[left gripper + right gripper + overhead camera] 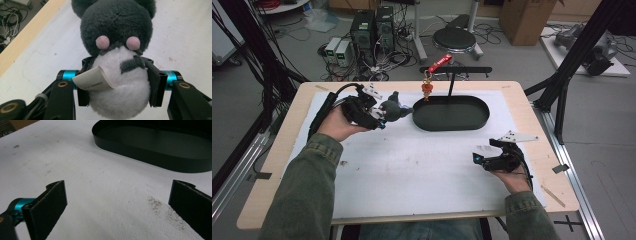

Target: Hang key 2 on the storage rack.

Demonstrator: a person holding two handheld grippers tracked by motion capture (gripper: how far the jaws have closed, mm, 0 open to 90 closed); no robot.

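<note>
A grey and white plush toy (pixel 117 50) with pink cheeks and a white label is clamped at its white belly between the pads of my left gripper (pixel 118 85). In the high view the plush toy (pixel 393 107) hangs above the white mat, just left of the black oval tray (pixel 451 122), with my left gripper (pixel 379 116) shut on it. My right gripper (pixel 476 159) rests low over the mat at the right, jaws wide apart with nothing between them. In the right gripper view the tray (pixel 150 152) lies ahead of my right gripper (pixel 117 200).
A black stand behind the tray carries a red and orange keychain (pixel 428 86) hanging over the tray's far rim. The white mat (pixel 412 165) covers most of the wooden table. Beyond the table stand a stool, computers and cables on the floor.
</note>
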